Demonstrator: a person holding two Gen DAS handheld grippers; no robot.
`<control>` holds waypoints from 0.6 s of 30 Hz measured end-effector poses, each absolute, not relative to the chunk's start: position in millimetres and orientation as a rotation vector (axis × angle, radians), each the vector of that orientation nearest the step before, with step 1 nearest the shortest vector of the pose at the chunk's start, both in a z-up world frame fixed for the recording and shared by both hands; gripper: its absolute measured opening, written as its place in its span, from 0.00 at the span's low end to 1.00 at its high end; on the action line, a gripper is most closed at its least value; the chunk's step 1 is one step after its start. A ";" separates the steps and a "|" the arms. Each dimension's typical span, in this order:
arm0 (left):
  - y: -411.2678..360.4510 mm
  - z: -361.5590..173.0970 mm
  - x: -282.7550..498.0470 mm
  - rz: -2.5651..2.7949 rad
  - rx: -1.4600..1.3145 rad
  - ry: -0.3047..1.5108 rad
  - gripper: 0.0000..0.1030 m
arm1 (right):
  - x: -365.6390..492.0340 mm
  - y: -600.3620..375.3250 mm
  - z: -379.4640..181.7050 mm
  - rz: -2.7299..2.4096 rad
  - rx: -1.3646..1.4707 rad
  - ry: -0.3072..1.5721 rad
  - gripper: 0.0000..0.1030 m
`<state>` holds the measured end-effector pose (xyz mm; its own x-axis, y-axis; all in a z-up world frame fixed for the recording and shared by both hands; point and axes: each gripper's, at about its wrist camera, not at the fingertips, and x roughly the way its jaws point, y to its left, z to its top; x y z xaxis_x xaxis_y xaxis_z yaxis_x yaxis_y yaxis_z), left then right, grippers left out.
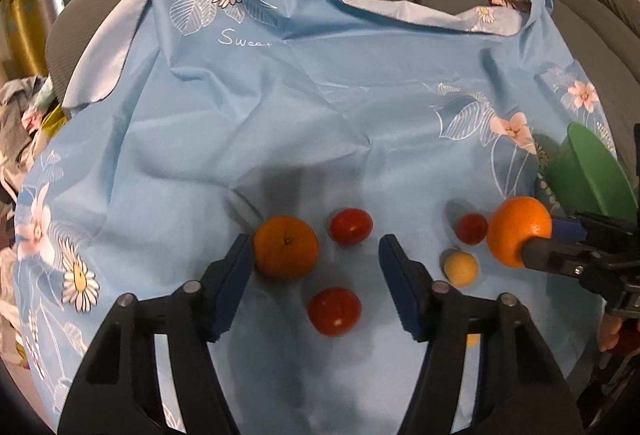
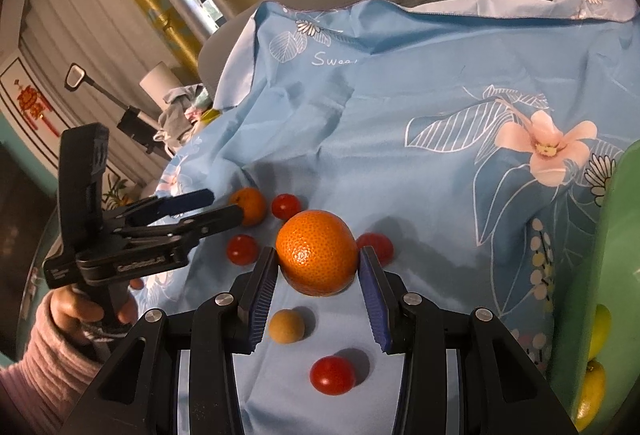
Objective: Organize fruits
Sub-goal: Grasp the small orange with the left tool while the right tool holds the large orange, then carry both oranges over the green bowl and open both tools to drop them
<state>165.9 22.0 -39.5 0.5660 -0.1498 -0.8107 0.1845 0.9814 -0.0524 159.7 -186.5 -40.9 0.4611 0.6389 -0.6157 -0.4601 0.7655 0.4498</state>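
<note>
Right wrist view: right gripper, jaws pinching a large round orange lifted above the light-blue flowered cloth. Left gripper, jaws spread, touching nothing; a smaller orange tangerine lies on the cloth just beside its left pad. Red tomatoes and a small yellow-tan round fruit lie nearby. Green plastic bowl at the cloth's right edge.

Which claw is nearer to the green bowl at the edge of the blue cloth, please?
Right. The right claw, gripping an orange, sits just beside the green bowl; the left claw hangs farther away, over the smaller orange.
</note>
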 end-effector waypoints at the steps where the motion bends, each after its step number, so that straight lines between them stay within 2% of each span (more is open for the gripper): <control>1: 22.1 -41.0 168.3 -0.199 0.043 0.954 0.58 | 159.4 -187.0 -41.0 0.684 0.234 0.855 0.41; 4: 22.6 -49.9 179.8 -0.181 0.083 0.989 0.56 | 159.6 -187.5 -41.0 0.686 0.236 0.855 0.41; 5: 22.6 -53.0 182.6 -0.178 0.098 0.998 0.52 | 159.8 -187.7 -41.1 0.687 0.237 0.855 0.41; 12: 4.2 -64.2 189.1 -0.229 0.389 1.068 0.53 | 160.1 -189.3 -44.1 0.686 0.243 0.862 0.41; 15: 8.0 -66.6 197.2 -0.258 0.415 1.096 0.52 | 158.7 -189.4 -44.8 0.690 0.245 0.863 0.41; 16: 9.3 -68.1 200.2 -0.259 0.411 1.106 0.50 | 158.8 -189.5 -44.9 0.690 0.247 0.863 0.41; 17: 10.1 -71.9 203.8 -0.254 0.413 1.123 0.41 | 158.5 -190.2 -44.6 0.692 0.249 0.863 0.41; 18: 9.8 -76.8 205.3 -0.239 0.427 1.129 0.41 | 157.7 -190.5 -44.3 0.695 0.250 0.862 0.41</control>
